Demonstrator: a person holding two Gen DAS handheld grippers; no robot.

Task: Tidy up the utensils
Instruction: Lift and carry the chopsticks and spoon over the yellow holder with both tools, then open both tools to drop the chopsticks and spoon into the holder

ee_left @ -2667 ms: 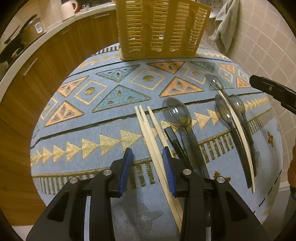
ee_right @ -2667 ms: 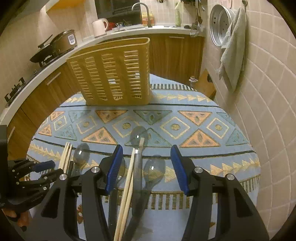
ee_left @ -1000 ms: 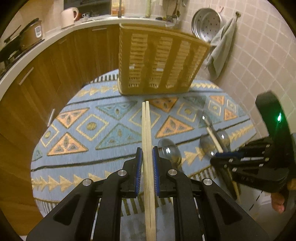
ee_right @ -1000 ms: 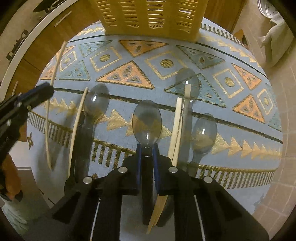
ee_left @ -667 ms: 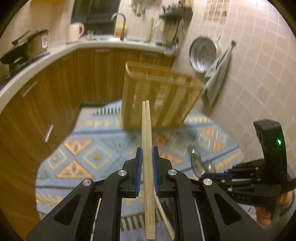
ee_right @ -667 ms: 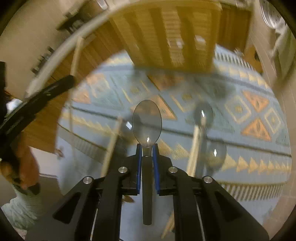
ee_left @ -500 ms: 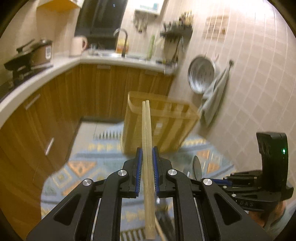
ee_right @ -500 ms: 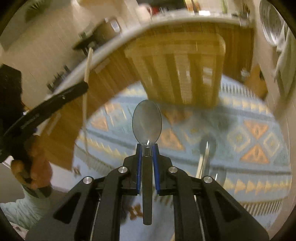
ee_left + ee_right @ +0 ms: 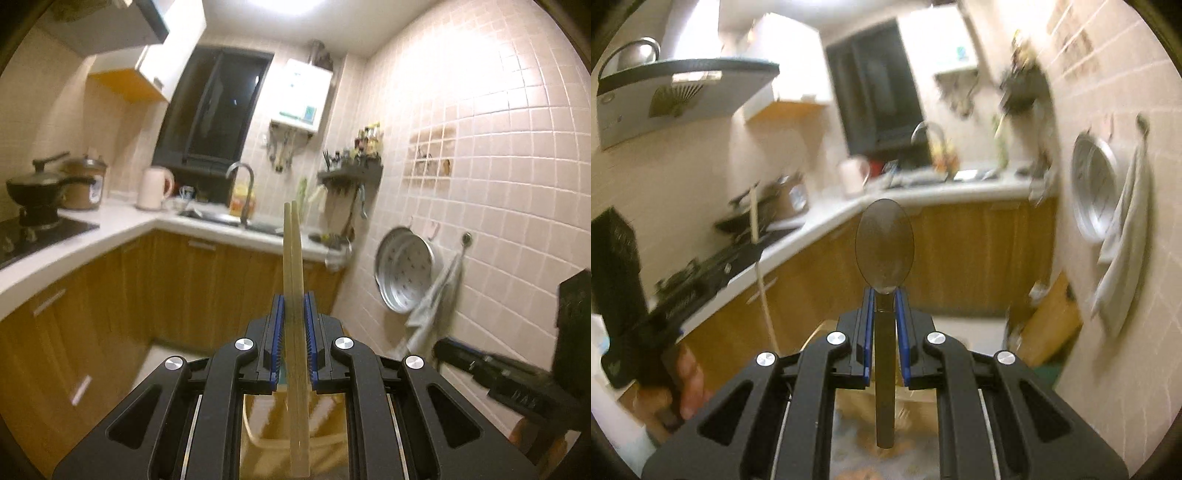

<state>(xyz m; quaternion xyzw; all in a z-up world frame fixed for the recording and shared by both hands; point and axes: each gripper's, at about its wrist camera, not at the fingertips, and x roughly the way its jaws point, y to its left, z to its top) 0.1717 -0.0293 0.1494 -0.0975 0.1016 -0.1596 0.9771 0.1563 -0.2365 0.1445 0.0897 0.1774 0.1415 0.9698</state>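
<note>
My left gripper (image 9: 294, 306) is shut on a pair of wooden chopsticks (image 9: 292, 266) that stand upright, tips up. The yellow slotted utensil basket (image 9: 325, 417) shows below, between the gripper arms. My right gripper (image 9: 885, 299) is shut on the handle of a dark translucent spoon (image 9: 885, 243), bowl up. The basket (image 9: 919, 402) shows blurred beneath it. The left gripper with its chopsticks (image 9: 759, 258) appears at the left of the right wrist view. The right gripper's body (image 9: 509, 376) appears at the right of the left wrist view.
Both cameras point up at the kitchen: a white counter (image 9: 92, 236), wooden cabinets (image 9: 192, 288), a sink tap (image 9: 242, 181), a kettle (image 9: 153, 188), a pot (image 9: 40, 184). A metal colander (image 9: 404, 273) and towel (image 9: 432, 310) hang on the tiled wall.
Both grippers closed on their utensils on the table, then lifted and tilted up. The table has dropped out of view; the basket now sits below both grippers.
</note>
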